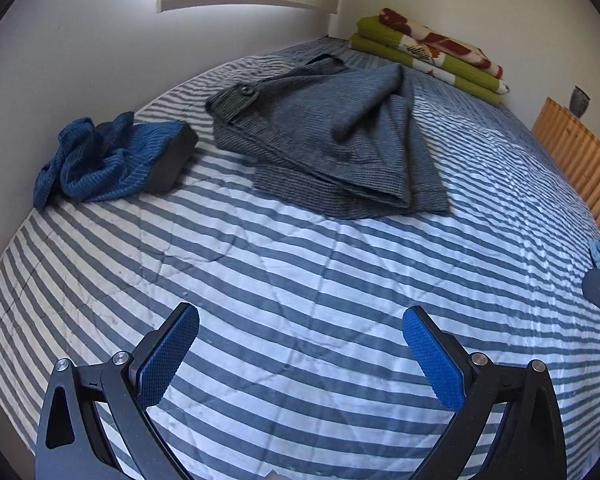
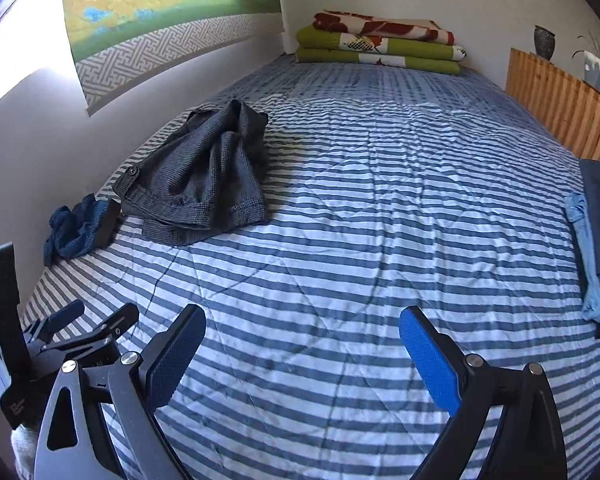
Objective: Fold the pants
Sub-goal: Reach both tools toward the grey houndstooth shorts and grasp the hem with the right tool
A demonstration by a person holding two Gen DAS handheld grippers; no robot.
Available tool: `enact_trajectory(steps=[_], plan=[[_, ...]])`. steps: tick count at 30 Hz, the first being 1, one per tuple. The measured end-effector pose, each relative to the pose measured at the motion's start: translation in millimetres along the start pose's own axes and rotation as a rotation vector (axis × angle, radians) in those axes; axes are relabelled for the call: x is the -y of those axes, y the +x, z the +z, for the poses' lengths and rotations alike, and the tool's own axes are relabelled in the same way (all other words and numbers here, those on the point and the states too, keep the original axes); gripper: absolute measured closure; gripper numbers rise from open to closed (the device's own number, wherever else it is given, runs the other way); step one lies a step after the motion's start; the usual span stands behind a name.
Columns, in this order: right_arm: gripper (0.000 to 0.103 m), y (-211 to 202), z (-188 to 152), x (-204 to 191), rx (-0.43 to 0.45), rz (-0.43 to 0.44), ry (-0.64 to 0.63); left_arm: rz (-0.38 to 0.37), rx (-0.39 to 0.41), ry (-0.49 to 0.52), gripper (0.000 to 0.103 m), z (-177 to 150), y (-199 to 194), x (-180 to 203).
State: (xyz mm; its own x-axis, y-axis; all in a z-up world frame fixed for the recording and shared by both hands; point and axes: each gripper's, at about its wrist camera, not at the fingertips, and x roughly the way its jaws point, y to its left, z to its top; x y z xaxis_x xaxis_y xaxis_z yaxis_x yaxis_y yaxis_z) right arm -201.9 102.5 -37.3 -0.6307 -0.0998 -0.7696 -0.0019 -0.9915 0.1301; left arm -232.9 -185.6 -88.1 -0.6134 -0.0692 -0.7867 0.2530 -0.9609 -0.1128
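a: item count, bed surface?
b: one pair of grey pants (image 1: 328, 140), loosely folded, lying on the striped quilt (image 1: 300, 280) near the wall side. one crumpled blue garment (image 1: 96, 160) just beside them, draped over one dark block (image 1: 172, 160). one stack of folded green and floral blankets (image 1: 428, 52) at the far corner.
a: gripper count and state?
b: two. left gripper (image 1: 300, 348): both blue pads spread wide, nothing between them, above bare quilt. right gripper (image 2: 302, 348): same condition, jaws apart and empty.
a: pants to gripper relation?
b: well apart from both; no contact.
a: remaining items?
b: one wall hanging (image 2: 172, 20) over the bed, one wooden slatted panel (image 2: 560, 108) on the far side, one dark vase (image 2: 544, 42), one potted plant (image 2: 596, 64). at the right edge, one light blue cloth (image 2: 592, 264) beside dark fabric.
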Motion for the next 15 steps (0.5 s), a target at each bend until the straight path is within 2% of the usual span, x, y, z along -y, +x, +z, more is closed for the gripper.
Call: enact_trajectory(steps=[3,8,12,15], plan=[[0.007,33,22,-23,-0.011,0.025,-0.027,0.026,0.018,-0.042,0.0,13,0,-29],[0.007,87,54,-67,-0.024,0.004,-0.096,0.056,0.026,-0.114,0.0,27,-1,-69],[0.007,130,75,-95,-0.068,0.02,-0.102,0.067,0.032,-0.14,0.0,31,-2,-86],[0.007,157,89,-110,-0.078,-0.015,-0.103,0.055,0.024,-0.158,0.0,32,1,-92]])
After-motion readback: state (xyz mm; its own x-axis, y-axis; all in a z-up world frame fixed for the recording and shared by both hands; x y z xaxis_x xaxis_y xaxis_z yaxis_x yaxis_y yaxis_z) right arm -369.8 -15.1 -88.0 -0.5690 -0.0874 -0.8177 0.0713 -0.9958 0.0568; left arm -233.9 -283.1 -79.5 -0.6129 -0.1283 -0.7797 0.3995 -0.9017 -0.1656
